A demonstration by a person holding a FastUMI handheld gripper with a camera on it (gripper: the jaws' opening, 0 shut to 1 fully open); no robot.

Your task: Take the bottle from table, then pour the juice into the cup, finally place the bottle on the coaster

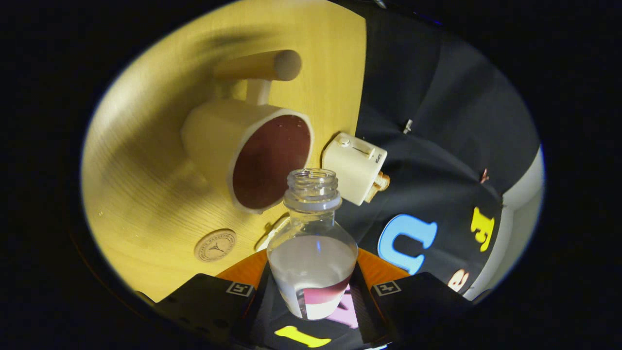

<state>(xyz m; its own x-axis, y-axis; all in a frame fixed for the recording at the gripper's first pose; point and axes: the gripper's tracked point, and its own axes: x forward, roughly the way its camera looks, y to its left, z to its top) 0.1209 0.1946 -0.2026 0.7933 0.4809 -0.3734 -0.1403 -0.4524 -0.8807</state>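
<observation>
Tilted view, and on the left the round coaster lies flat on the wooden counter, with the cup just past it, its mouth facing the claw. Centre stage, the clear bottle, uncapped and part full, sits between the fingers. Light plastic, smooth, likely to flex, so a hold low on its body looks wisest. The claw is clamped on that lower body, fingers pressing both sides. Far right, a small white box.

A white box with a knob and a brass-coloured fitting sits at the edge of the light wooden table, against the black cloth wall.
</observation>
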